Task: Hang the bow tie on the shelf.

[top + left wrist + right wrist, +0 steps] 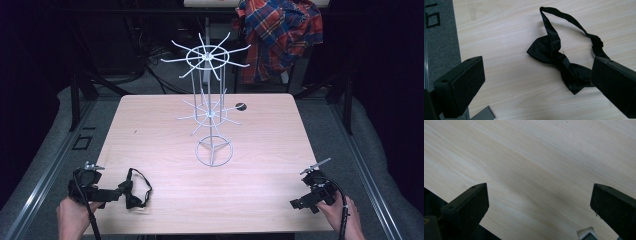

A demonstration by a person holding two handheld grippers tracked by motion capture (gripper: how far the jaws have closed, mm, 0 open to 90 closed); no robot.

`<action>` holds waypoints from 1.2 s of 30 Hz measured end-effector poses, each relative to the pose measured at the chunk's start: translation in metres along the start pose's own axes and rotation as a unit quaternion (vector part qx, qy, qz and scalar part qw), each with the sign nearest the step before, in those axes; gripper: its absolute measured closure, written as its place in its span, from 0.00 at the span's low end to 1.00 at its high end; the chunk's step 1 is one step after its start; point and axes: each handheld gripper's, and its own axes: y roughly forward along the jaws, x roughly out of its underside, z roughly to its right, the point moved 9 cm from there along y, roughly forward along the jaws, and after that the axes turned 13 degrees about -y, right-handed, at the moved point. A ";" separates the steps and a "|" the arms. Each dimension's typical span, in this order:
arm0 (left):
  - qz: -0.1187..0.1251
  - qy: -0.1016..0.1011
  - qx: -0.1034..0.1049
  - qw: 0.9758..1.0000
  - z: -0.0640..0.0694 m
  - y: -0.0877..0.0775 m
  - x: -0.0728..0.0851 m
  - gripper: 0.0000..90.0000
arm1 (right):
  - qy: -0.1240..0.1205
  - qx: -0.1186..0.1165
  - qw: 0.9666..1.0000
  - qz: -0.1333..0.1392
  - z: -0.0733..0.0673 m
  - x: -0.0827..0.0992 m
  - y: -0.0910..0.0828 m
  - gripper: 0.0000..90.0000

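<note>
A black satin bow tie with a thin neck strap point(564, 63) is lying on the pale wooden tabletop point(165, 130) at its near left corner, just ahead of the left claw point(122, 192). In the left gripper view that claw is standing wide, its jaws bracketing the tie without pressing on it; one wing of the bow seems to be slipping behind the right-hand jaw, though the pad is hiding the contact. The right claw point(300, 204) is resting at the near right corner, its jaws also spread wide over bare wood and holding nothing.

The tie is looking very light, limp and glossy, so it is likely to slide on the wood and droop once lifted. The strap is looping loosely on the far side of the bow and would probably sag or twist if pinched alone. The firmest hold is likely the central knot, where the fabric is bunching thickest, or the strap right beside it. A white wire spinner rack with hooked arms point(211, 107) is standing mid-table, well apart from the tie.
</note>
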 end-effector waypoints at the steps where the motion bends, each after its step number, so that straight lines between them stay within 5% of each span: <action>1: 0.000 0.000 0.000 1.000 0.000 0.000 0.000 0.00 | 0.000 0.000 1.000 0.000 0.000 0.000 0.000 0.02; 29: -0.006 0.038 0.042 0.998 0.023 0.002 0.000 0.00 | -0.009 -0.006 1.000 -0.004 -0.005 -0.003 0.002 0.02; 36: -0.011 0.061 0.057 0.996 0.039 0.006 0.001 0.00 | -0.005 -0.012 1.000 0.000 -0.007 -0.006 0.004 0.02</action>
